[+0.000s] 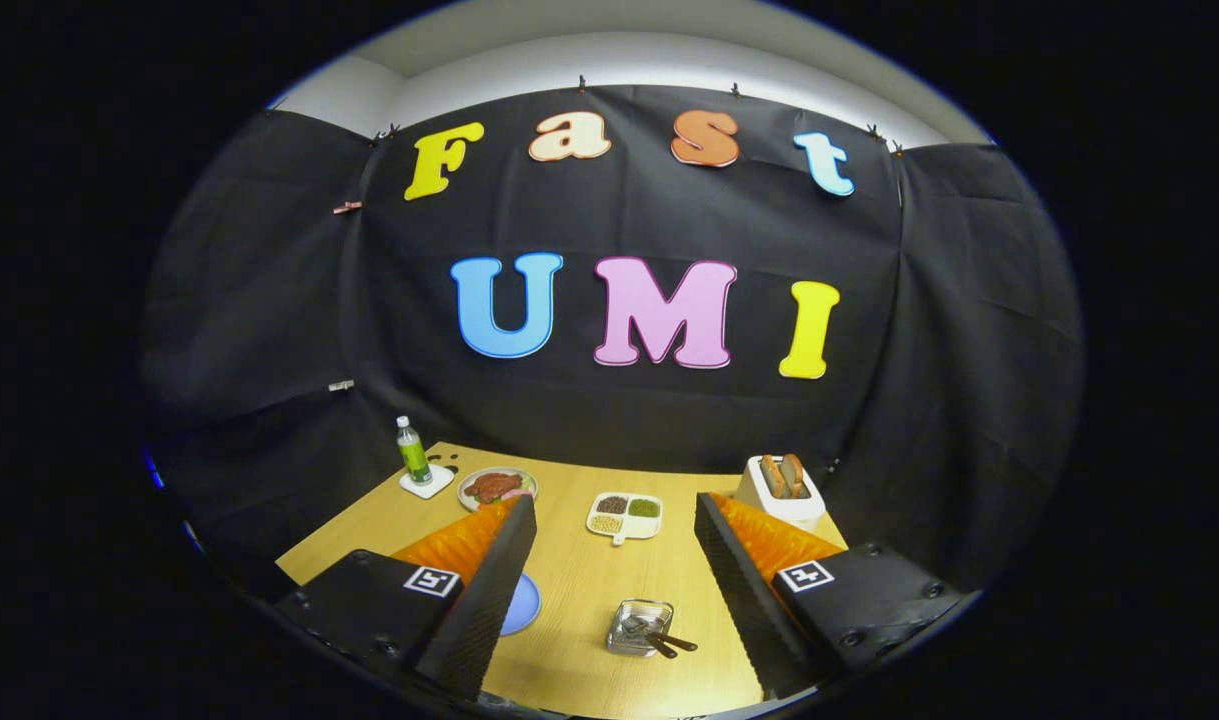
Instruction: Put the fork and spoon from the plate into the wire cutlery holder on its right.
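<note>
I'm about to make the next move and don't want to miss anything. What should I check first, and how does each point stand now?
1. Hand-held gripper open, nothing held: ok.
2. Wire cutlery holder ahead, between the fingers: ok.
3. Two brown-handled utensils lying in the holder, handles poking out: ok.
4. Which is the fork and which the spoon: cannot tell.
5. Blue plate free of cutlery: cannot tell, since a finger hides most of it.

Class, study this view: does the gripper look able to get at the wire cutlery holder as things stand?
Probably yes. The gripper is open, and the wire cutlery holder sits on the bare table between its fingers, with two dark handles poking out of it. Nothing stands in the way.
</note>
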A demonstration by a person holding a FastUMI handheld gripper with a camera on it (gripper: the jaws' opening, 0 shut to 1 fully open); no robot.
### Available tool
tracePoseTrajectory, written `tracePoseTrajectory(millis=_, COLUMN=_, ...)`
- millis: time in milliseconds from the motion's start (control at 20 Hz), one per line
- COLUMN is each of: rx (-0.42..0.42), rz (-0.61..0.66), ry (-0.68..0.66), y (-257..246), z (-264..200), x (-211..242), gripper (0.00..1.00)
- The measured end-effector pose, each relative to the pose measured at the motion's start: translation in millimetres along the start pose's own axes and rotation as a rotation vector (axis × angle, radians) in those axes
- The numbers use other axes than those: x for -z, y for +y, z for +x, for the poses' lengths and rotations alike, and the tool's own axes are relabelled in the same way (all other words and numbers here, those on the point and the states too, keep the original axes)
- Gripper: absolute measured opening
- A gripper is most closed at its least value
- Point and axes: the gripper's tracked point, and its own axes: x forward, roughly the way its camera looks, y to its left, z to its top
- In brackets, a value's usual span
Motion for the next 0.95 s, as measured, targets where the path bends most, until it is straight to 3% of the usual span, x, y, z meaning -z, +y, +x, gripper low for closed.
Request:
tracePoseTrajectory(millis=250, rx=0.019, rz=0.022, ry=-0.047, y=-3, z=-12, x=-15, gripper=0.99)
tracePoseTrajectory(millis=950, rx=0.011, rz=0.01, ry=-0.02, y=-4, z=-11, x=-15, gripper=0.99)
